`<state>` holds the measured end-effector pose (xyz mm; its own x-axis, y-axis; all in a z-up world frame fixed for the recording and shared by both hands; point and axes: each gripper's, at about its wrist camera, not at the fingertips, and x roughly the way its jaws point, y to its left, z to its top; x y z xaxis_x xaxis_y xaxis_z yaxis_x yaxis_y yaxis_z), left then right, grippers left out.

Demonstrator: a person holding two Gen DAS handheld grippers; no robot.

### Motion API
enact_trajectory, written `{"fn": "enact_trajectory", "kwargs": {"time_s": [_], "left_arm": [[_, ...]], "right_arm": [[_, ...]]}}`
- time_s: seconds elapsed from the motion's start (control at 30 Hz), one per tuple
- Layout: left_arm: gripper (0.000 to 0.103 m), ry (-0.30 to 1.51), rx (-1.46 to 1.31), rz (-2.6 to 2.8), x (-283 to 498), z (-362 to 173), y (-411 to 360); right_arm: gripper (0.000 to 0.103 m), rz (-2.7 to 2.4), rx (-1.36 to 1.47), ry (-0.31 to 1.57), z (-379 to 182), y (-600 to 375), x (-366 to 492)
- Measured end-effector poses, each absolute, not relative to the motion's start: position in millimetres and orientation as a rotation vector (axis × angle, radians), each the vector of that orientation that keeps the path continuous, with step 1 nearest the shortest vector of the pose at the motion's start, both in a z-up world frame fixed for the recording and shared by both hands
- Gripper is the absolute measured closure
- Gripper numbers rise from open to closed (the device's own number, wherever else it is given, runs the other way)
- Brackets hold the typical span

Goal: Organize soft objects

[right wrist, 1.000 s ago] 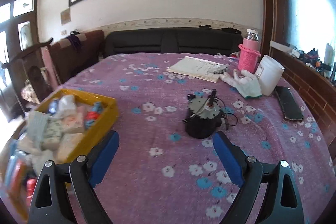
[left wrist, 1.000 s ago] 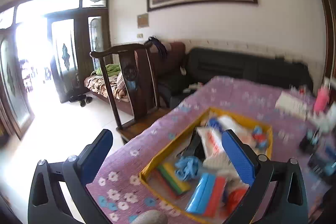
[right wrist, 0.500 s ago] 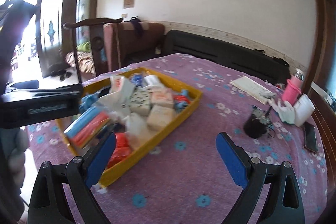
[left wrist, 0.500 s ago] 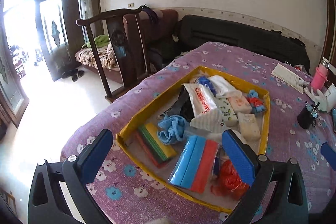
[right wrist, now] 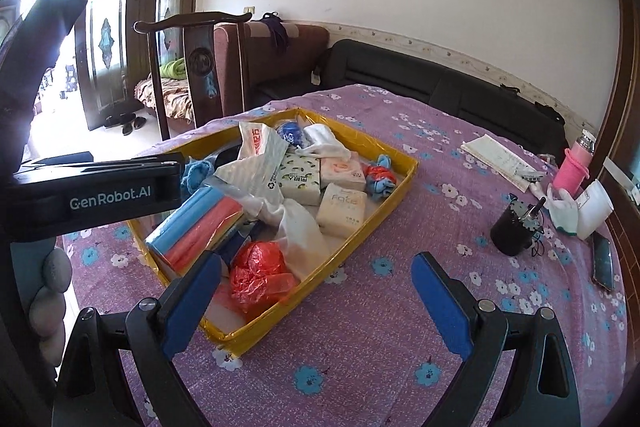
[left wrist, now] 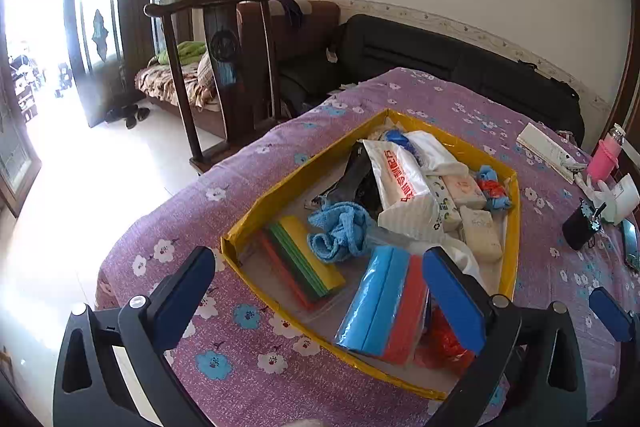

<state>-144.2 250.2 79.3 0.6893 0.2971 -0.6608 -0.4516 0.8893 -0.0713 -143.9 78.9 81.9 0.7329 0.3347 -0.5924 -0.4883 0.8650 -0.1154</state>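
A yellow tray point(left wrist: 256, 205) point(right wrist: 384, 217) sits on the purple flowered tablecloth, full of soft things: blue and red sponges point(left wrist: 384, 307) point(right wrist: 196, 227), a blue cloth point(left wrist: 340, 231), a stack of coloured pads point(left wrist: 304, 259), tissue packs point(right wrist: 344, 205), a white plastic bag point(left wrist: 404, 187) and a red bag point(right wrist: 256, 271). My left gripper point(left wrist: 320, 299) is open and empty over the tray's near corner. My right gripper point(right wrist: 316, 301) is open and empty above the tray's near right edge.
A black motor-like object point(right wrist: 514, 231), white glove point(right wrist: 562, 209), white cup point(right wrist: 596, 207), pink bottle point(right wrist: 576, 167), phone point(right wrist: 602, 263) and papers point(right wrist: 500, 159) lie on the table's right side. A wooden chair point(left wrist: 224, 67) stands at the left edge.
Both grippers have swung toward the tray and tilted down; the tray now sits larger and nearer in both views. Both jaws stayed open.
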Motion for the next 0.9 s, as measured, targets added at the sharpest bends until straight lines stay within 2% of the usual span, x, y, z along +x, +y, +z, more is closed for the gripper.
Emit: {"fn": "enact_trajectory", "kwargs": {"time_s": [0.9], "left_arm": [[0.000,0.771,-0.325,0.377,-141.7,61.7,264.9]], "right_arm": [[0.005,0.410,-0.315,0.676,70.1,96.3,-135.3]]}}
